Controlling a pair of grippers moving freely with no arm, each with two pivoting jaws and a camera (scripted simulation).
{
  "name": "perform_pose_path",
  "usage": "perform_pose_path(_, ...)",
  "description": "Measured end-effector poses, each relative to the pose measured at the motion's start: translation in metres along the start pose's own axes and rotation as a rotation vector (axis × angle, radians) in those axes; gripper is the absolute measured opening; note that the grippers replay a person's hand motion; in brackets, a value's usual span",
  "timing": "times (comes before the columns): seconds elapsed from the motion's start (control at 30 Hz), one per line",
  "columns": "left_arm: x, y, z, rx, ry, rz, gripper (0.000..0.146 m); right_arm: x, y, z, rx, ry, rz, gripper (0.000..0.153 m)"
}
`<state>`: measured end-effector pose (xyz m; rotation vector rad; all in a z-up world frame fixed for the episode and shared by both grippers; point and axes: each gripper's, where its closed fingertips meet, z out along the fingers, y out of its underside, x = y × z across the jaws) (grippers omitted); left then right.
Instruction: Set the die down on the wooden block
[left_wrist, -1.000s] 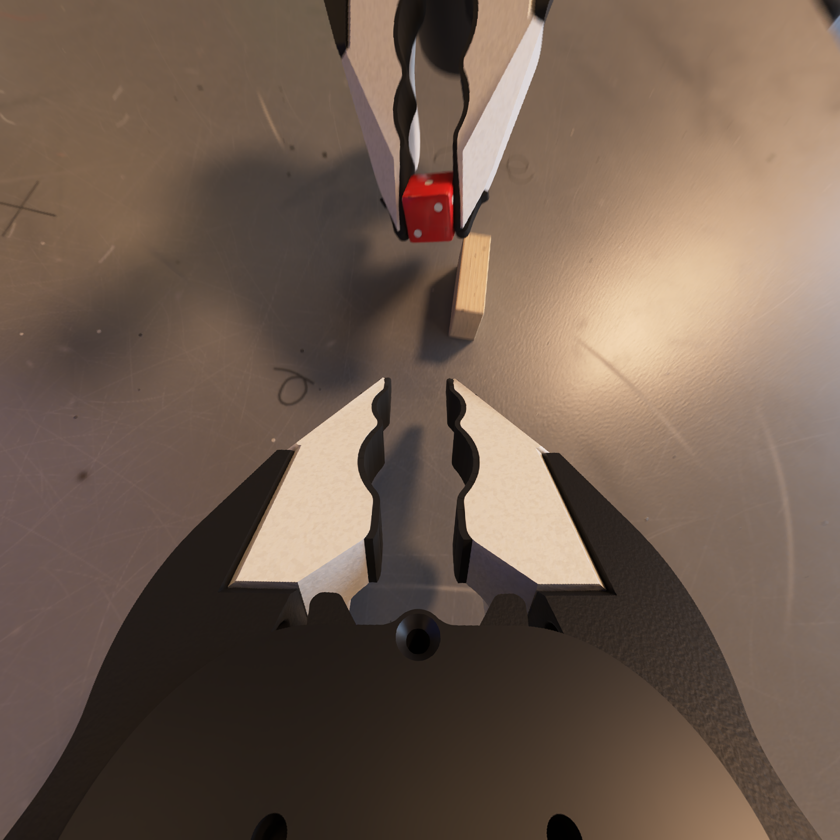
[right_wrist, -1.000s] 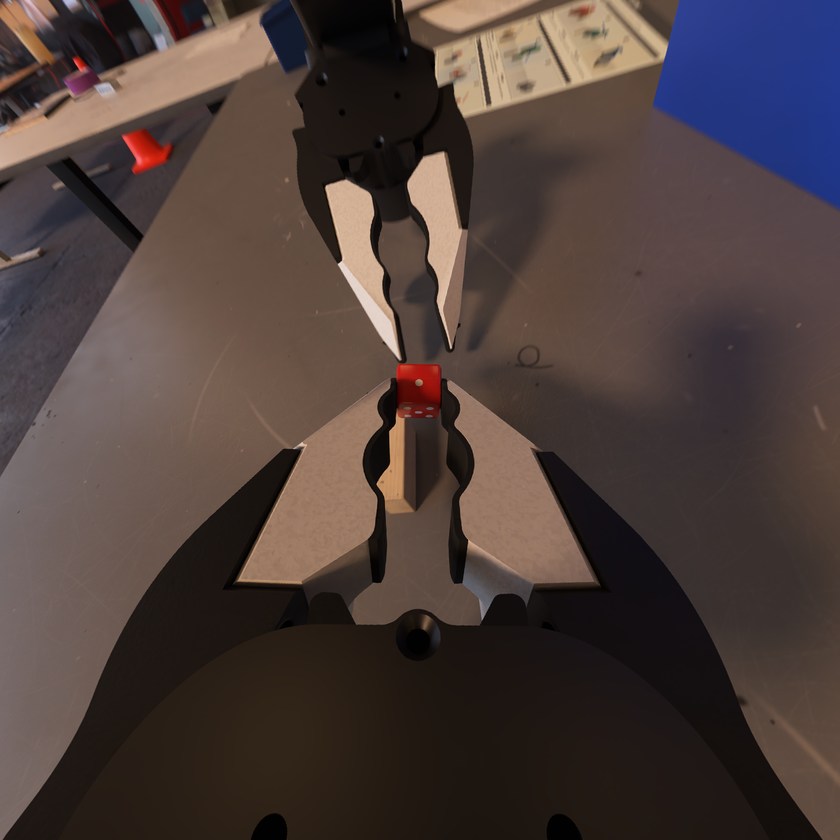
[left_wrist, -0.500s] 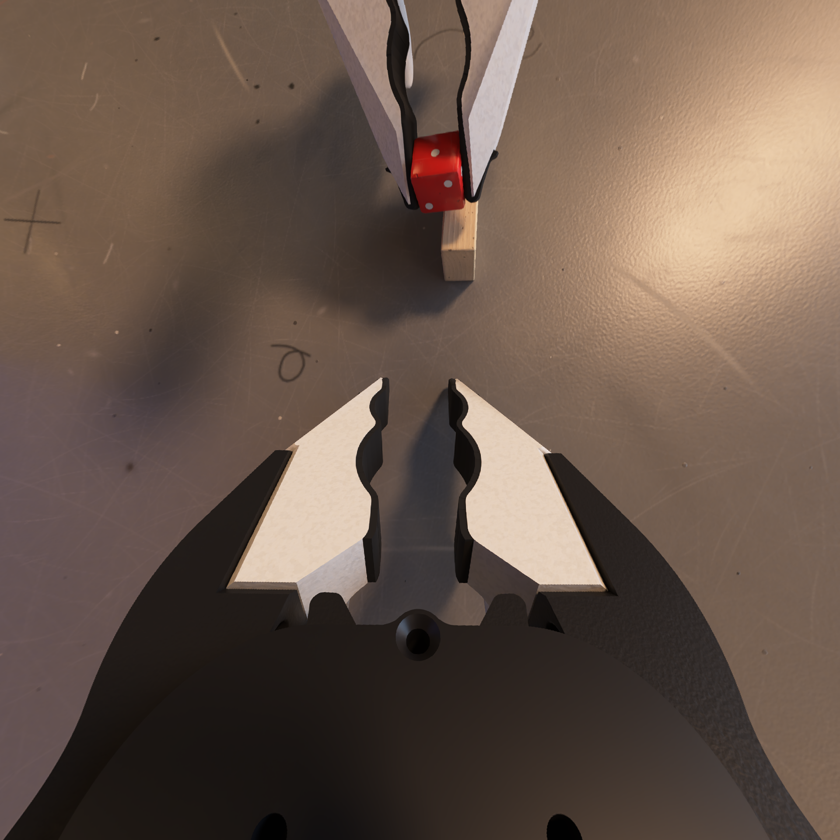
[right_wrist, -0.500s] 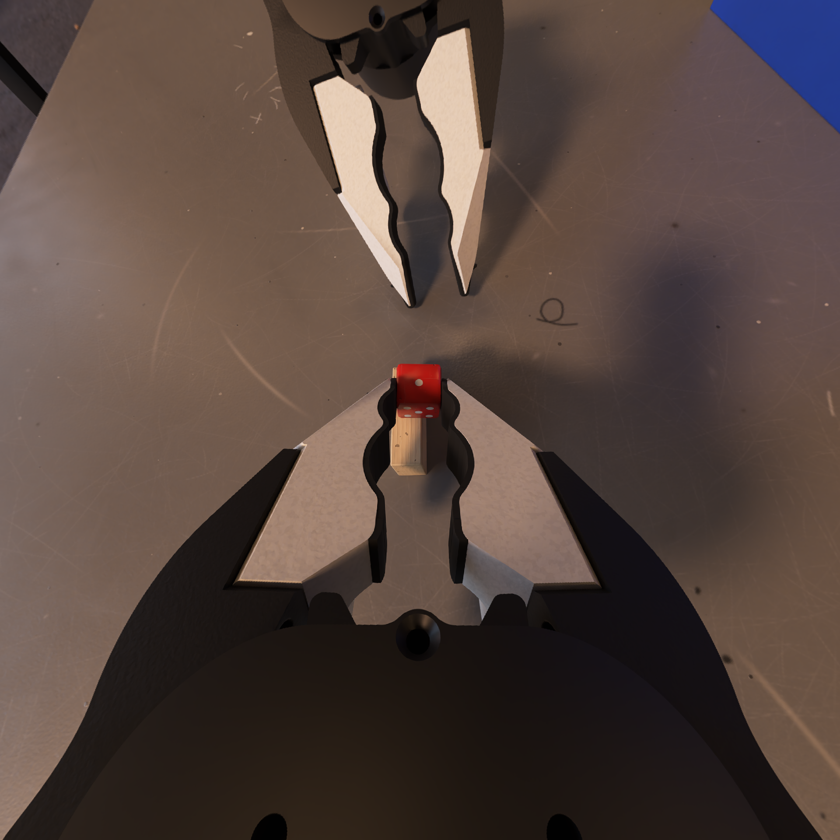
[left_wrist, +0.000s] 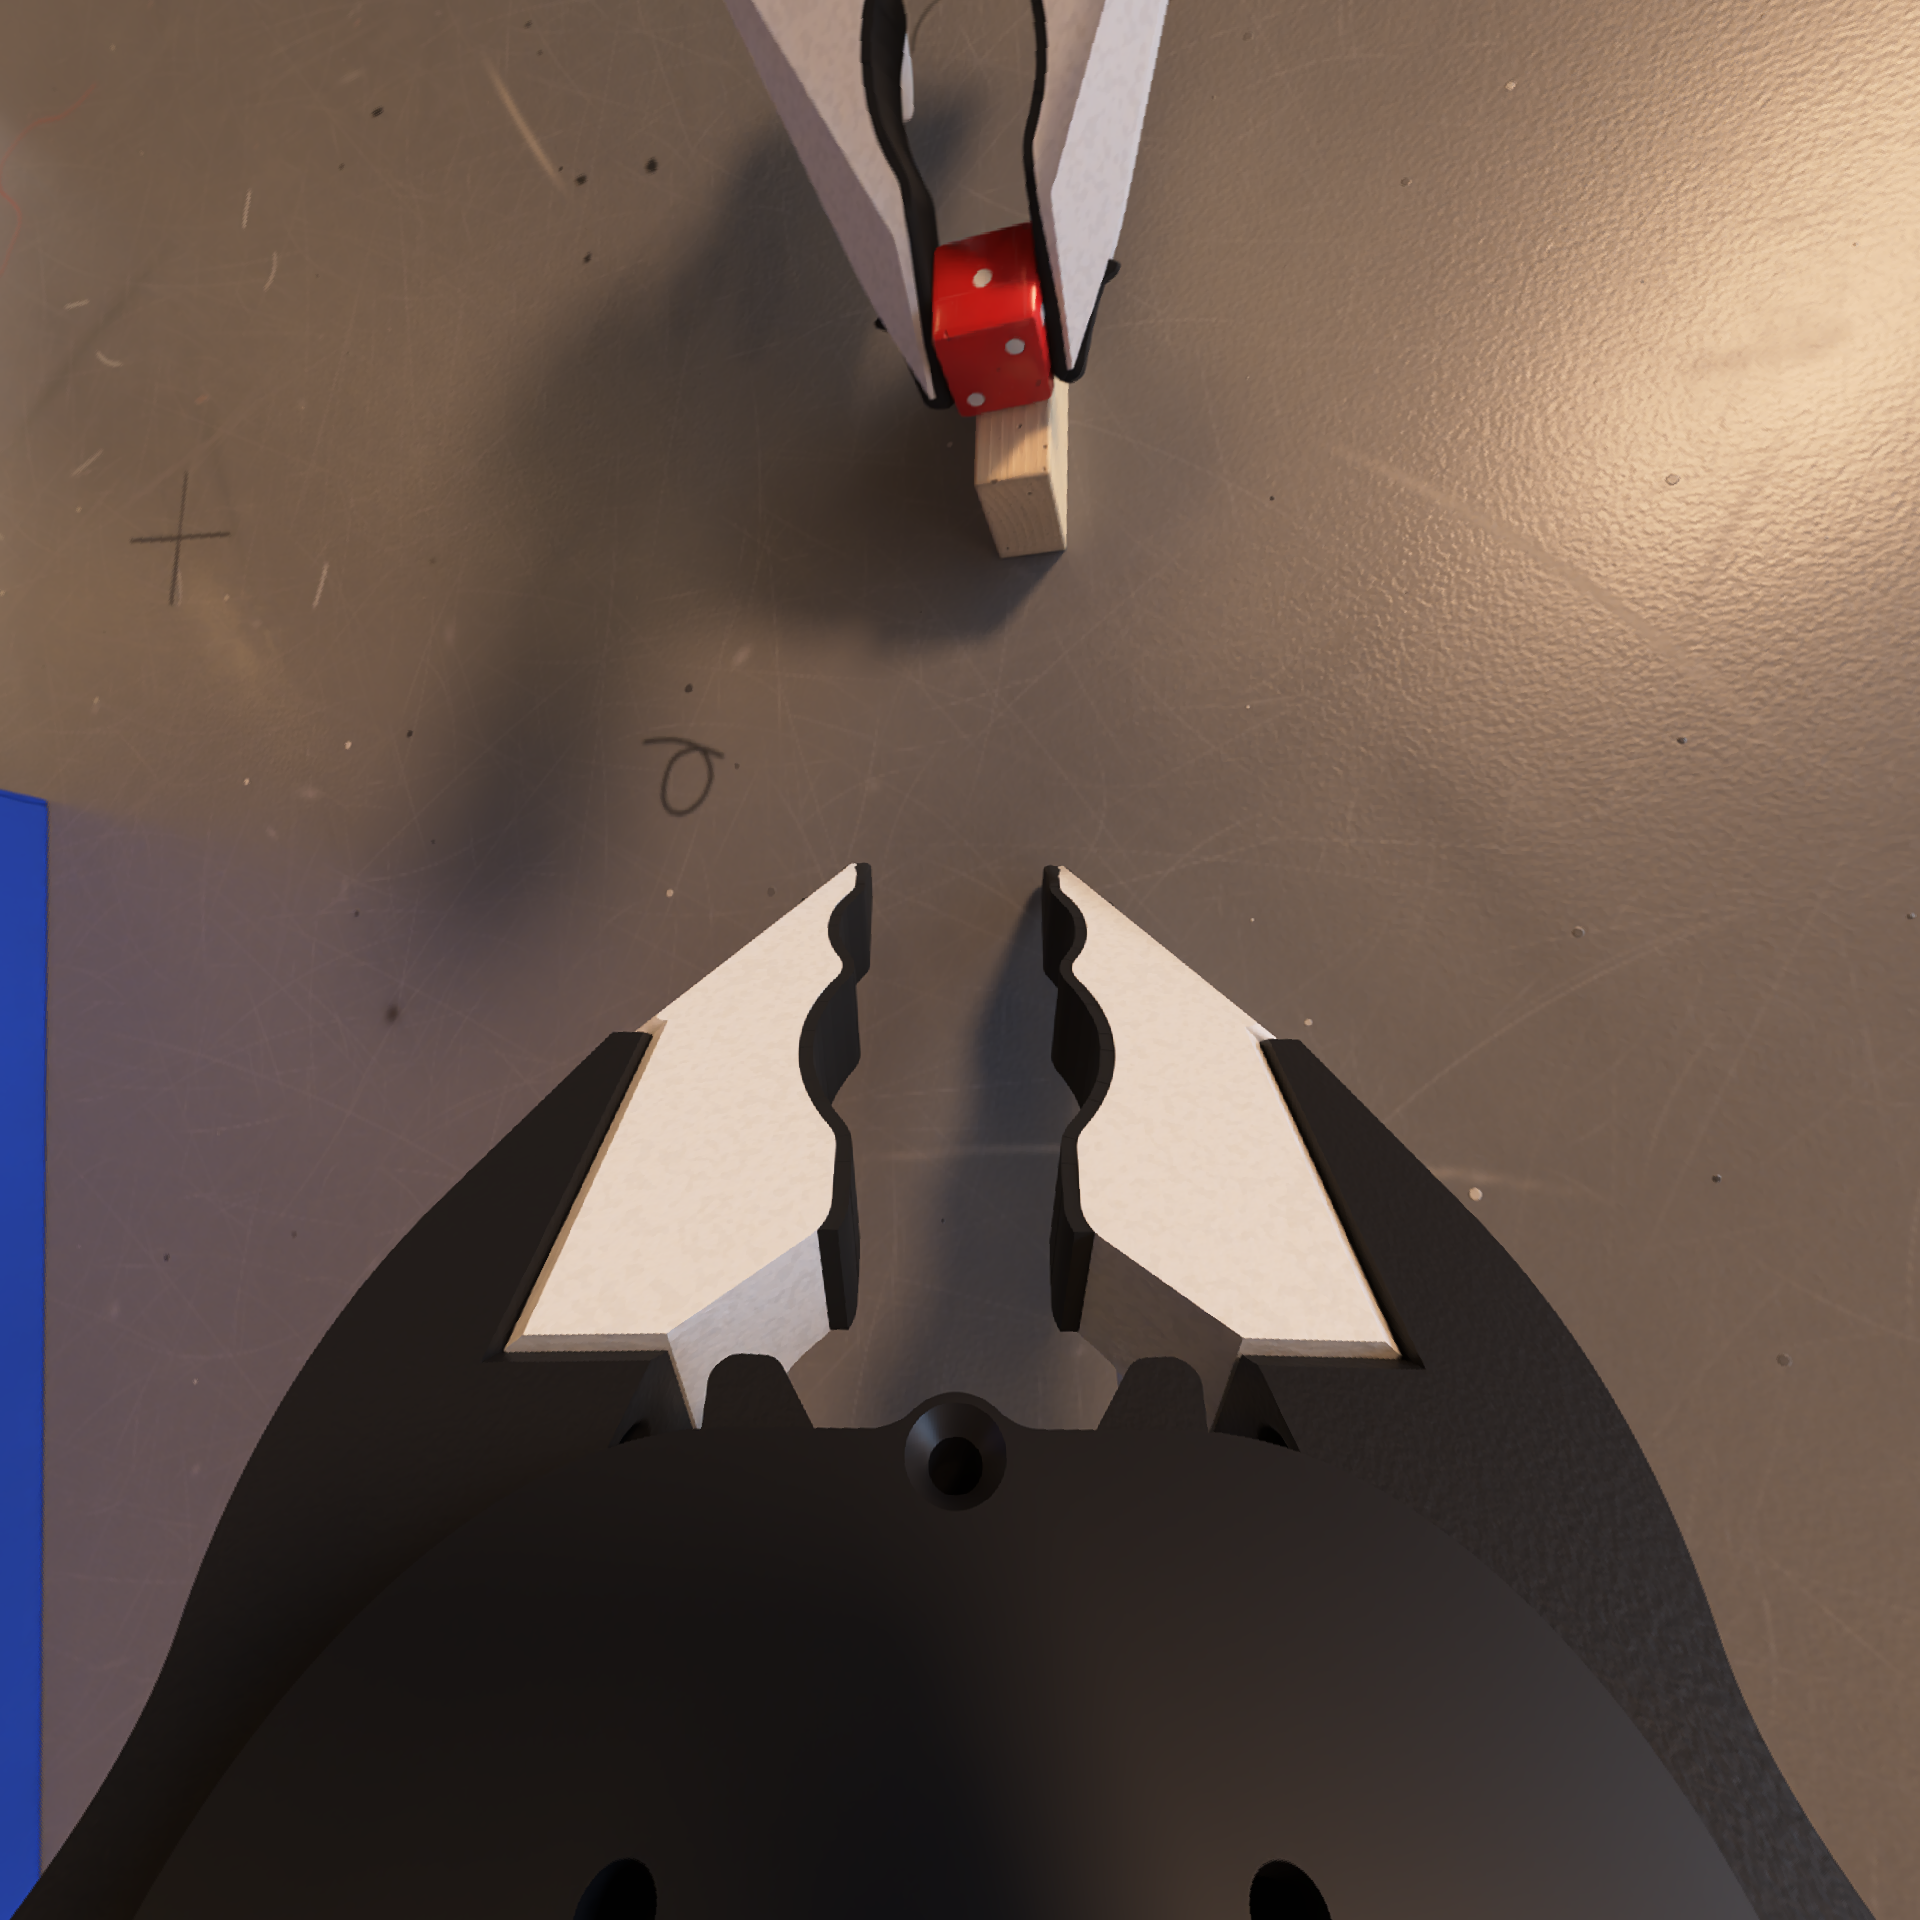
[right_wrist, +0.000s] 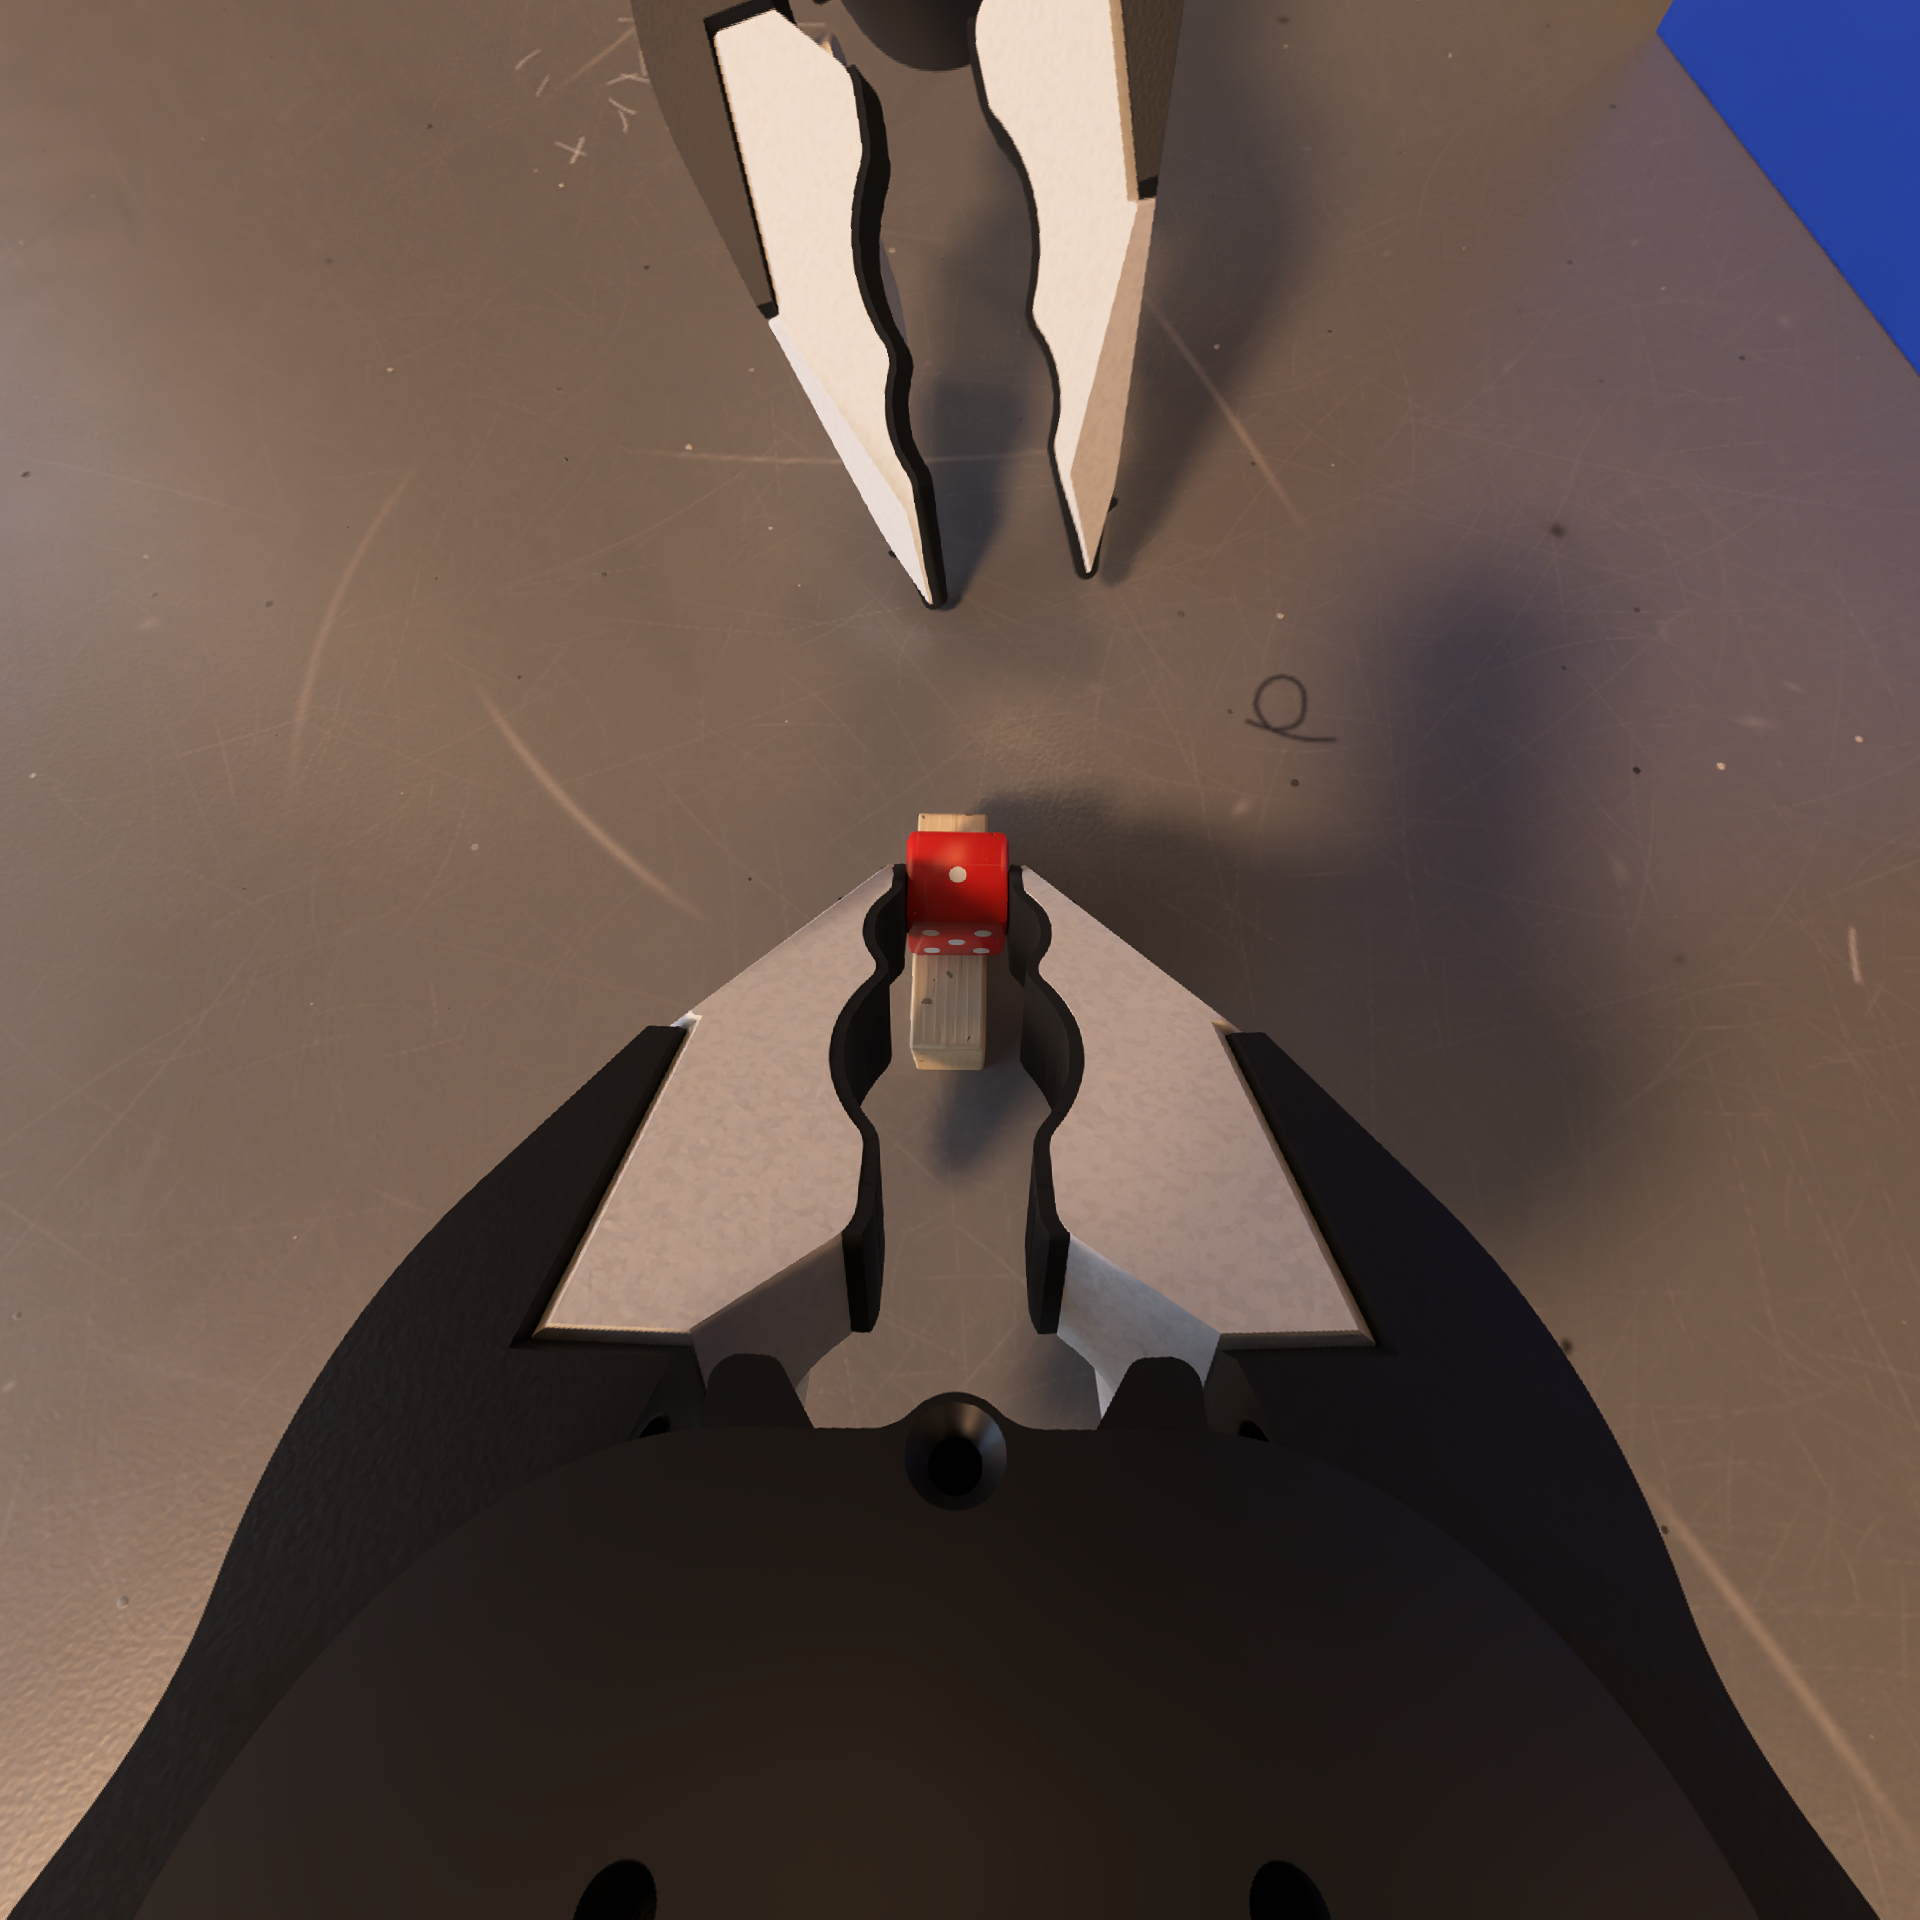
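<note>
The red die (right_wrist: 956, 883) with white pips is pinched between the fingertips of my right gripper (right_wrist: 958, 875), which is shut on it. The die hangs right over the small wooden block (right_wrist: 945, 1013), which lies flat on the grey table. I cannot tell whether die and block touch. In the left wrist view the die (left_wrist: 987, 317) covers the far part of the block (left_wrist: 1023, 478), with the right gripper (left_wrist: 992, 384) coming down from the top. My left gripper (left_wrist: 956, 878) is open and empty, a little short of the block; it also shows in the right wrist view (right_wrist: 1010, 582).
The scratched grey tabletop (left_wrist: 1455, 727) carries pen marks: a loop (left_wrist: 681, 774) and a cross (left_wrist: 179, 537). A blue panel shows at the left edge of the left wrist view (left_wrist: 21, 1247) and at the top right of the right wrist view (right_wrist: 1818, 125).
My right gripper has carried the die from beside the block's far end to right over the block and lower. My left gripper has backed away from the block, still open.
</note>
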<state>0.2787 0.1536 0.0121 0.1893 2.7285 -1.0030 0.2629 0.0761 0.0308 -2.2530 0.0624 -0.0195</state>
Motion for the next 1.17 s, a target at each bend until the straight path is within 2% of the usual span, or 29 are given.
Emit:
perform_pose_path(0.27,0.001,0.003,-0.005,0.021,0.012,-0.013,0.046,0.000,0.001,-0.003,0.012,0.014,0.005,0.018)
perform_pose_path(0.5,0.003,0.000,-0.003,0.037,0.015,-0.006,0.050,-0.002,-0.001,-0.003,0.026,0.018,-0.010,0.018)
perform_pose_path(0.87,0.001,0.002,-0.005,0.037,0.003,-0.014,0.056,-0.005,0.000,-0.007,0.021,0.007,-0.024,0.033)
perform_pose_path(1.03,0.000,0.006,-0.007,0.044,0.008,-0.042,0.058,-0.008,0.006,-0.021,0.047,0.007,-0.010,0.040)
perform_pose_path(1.17,0.000,0.008,-0.009,0.050,0.023,-0.061,0.059,-0.014,0.008,-0.047,0.121,-0.002,-0.002,0.041)
